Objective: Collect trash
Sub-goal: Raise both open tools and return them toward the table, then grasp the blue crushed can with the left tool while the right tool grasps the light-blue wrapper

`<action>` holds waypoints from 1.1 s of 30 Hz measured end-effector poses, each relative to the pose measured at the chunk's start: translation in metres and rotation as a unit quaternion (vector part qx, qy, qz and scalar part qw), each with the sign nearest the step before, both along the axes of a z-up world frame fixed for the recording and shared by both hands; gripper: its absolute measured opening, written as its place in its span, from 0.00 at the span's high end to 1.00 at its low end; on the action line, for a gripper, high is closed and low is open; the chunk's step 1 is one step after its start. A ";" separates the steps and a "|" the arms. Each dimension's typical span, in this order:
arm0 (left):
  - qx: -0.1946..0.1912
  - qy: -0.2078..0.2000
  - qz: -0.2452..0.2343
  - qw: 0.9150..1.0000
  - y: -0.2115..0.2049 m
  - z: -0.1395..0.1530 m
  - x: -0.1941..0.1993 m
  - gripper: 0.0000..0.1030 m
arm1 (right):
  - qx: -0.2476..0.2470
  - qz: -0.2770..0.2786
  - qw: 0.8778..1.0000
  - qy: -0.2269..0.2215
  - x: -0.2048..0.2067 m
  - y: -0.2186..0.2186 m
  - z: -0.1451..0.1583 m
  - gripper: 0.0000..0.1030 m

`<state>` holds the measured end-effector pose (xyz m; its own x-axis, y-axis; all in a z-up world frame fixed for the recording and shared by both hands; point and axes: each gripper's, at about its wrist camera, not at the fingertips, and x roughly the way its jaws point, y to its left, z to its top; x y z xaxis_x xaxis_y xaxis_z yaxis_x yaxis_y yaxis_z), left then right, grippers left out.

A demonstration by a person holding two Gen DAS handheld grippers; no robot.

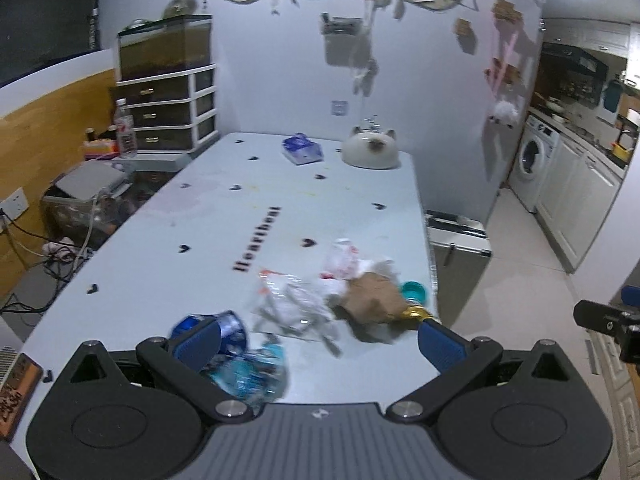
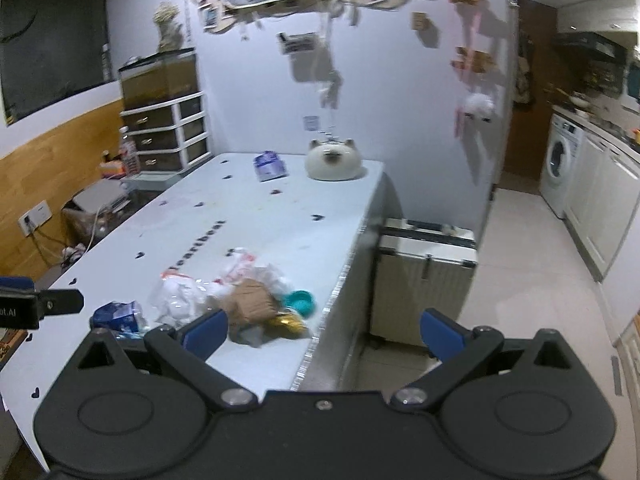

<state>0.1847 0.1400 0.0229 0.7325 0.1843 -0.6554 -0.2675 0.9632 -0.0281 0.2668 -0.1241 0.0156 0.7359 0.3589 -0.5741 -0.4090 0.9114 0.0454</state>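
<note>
A heap of trash lies near the table's right front edge: clear plastic wrappers, a crumpled brown paper bag, a teal lid, a gold foil piece and a blue packet. My left gripper hangs open just short of the heap, nothing between its fingers. My right gripper is open too, over the table's right edge beside the heap. Each gripper shows at the other view's side.
A cat-shaped white pot and a blue tissue pack stand at the table's far end. A white box-like bin sits on the floor right of the table. Drawers and cables fill the left.
</note>
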 end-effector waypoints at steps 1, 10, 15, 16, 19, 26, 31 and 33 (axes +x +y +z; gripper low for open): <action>0.002 0.001 0.003 1.000 0.007 -0.002 0.001 0.00 | -0.001 0.008 1.000 0.001 0.001 0.009 -0.002 0.00; 0.015 0.026 0.017 0.999 0.073 -0.028 0.031 0.00 | 0.007 0.082 0.996 0.031 0.013 0.084 -0.035 0.00; 0.009 0.043 0.032 0.998 0.111 -0.045 0.055 0.00 | -0.011 0.098 0.993 0.056 0.020 0.114 -0.065 0.00; 0.004 0.048 0.035 0.998 0.119 -0.050 0.062 0.00 | -0.010 0.101 0.993 0.067 0.023 0.119 -0.071 0.00; -0.014 0.058 0.040 0.997 0.140 -0.063 0.076 0.00 | 0.000 0.108 0.989 0.096 0.030 0.132 -0.085 0.03; -0.080 0.078 0.064 0.992 0.182 -0.095 0.104 0.00 | 0.025 0.127 0.981 0.144 0.052 0.171 -0.111 0.06; -0.125 0.101 0.101 0.982 0.205 -0.120 0.112 0.00 | 0.040 0.135 0.971 0.191 0.065 0.205 -0.131 0.06; -0.138 0.103 0.108 0.979 0.212 -0.126 0.110 0.00 | 0.044 0.137 0.967 0.211 0.069 0.218 -0.141 0.06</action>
<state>0.2948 0.3517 -0.1032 0.5426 0.1146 -0.8321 -0.4914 0.8468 -0.2037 0.3359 0.0935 -0.1259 0.3131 0.5680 -0.7611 -0.5634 0.7563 0.3326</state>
